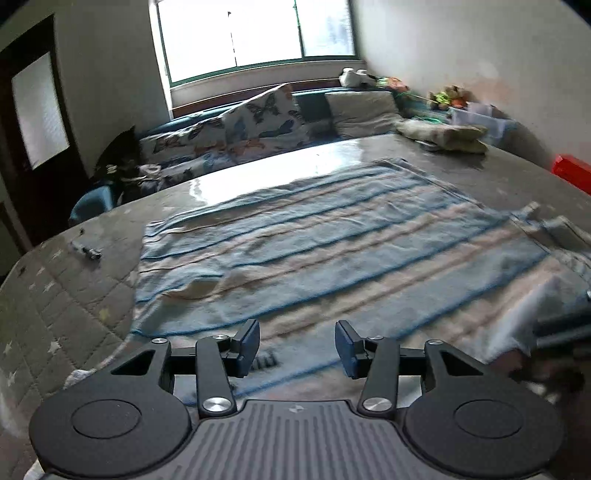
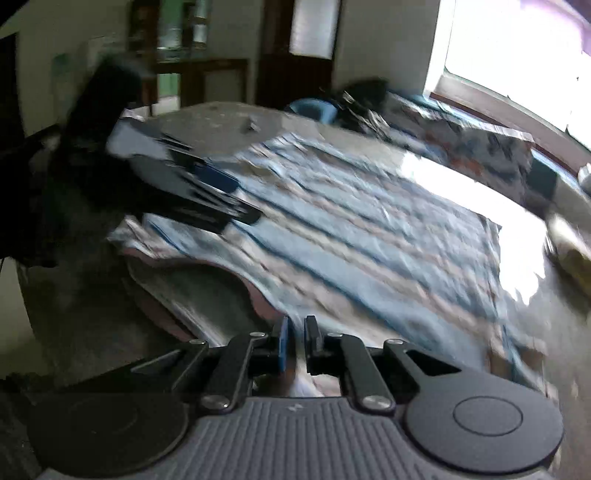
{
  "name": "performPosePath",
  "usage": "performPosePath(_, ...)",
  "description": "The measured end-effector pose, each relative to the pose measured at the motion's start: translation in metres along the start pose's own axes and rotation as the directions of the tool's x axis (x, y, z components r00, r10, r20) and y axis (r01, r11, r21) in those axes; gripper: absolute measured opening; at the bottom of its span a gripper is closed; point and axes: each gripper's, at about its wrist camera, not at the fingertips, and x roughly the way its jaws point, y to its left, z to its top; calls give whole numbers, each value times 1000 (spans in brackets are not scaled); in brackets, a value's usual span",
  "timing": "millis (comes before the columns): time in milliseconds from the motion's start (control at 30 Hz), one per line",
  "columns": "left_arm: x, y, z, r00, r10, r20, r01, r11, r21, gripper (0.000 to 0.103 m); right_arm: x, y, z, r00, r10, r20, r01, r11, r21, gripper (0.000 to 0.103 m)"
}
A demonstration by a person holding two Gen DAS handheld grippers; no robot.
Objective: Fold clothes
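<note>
Striped cloth [image 1: 317,240] spread on quilted grey table [image 1: 66,295], bright window [image 1: 255,29] behind, left gripper [image 1: 297,347] wide apart, right gripper [image 2: 295,339] pinching cloth edge.

Large surface [image 1: 74,295] covered in grey quilted fabric with pale star print; far part glossy, reflecting window light. Spread flat across the middle: blue striped cloth [image 1: 314,240] with pinkish bands, lightly wrinkled, near edge partly lifted and folded in the right wrist view. At left, apart from the cloth: small dark object [image 1: 86,252], too blurred to identify. At far right corner: folded pale bundle [image 1: 443,134]. At right edge: red item [image 1: 572,171], partly cut off.
</note>
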Motion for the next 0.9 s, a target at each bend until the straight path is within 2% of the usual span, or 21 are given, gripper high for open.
performPosePath(200, -9, -18, -21, 999, 23, 28, -25, 997, 76, 49, -11, -13, -13, 1000, -9, -10, 10, 997, 78, 9)
performPosePath(300, -11, -19, -22, 999, 38, 34, -41, 996, 75, 51, -17, -20, -20, 1000, -14, -15, 15, 993, 117, 10)
performPosePath(433, -13, -18, -23, 998, 46, 35, -48, 997, 62, 53, -20, -30, -29, 999, -27, -31, 32, 986, 166, 19)
performPosePath(500, -12, -16, -23, 998, 51, 33, -53, 997, 57, 54, -15, -35, -34, 997, -46, -55, 56, 981, 187, 19)
performPosePath(600, -14, -17, -22, 998, 56, 30, -57, 997, 56, 54, -20, -38, -45, 998, -35, -58, 47, 975, 215, 21)
performPosePath(800, -20, -25, -17, 998, 30, 47, -32, 999, 34, 60, -35, -71, -47, 992, -127, 1, 120, 938, 325, 23)
performPosePath(900, -24, -33, -14, 998, 6, 56, -7, 999, 32, 64, -30, -91, -55, 988, -151, -13, 144, 907, 396, 23)
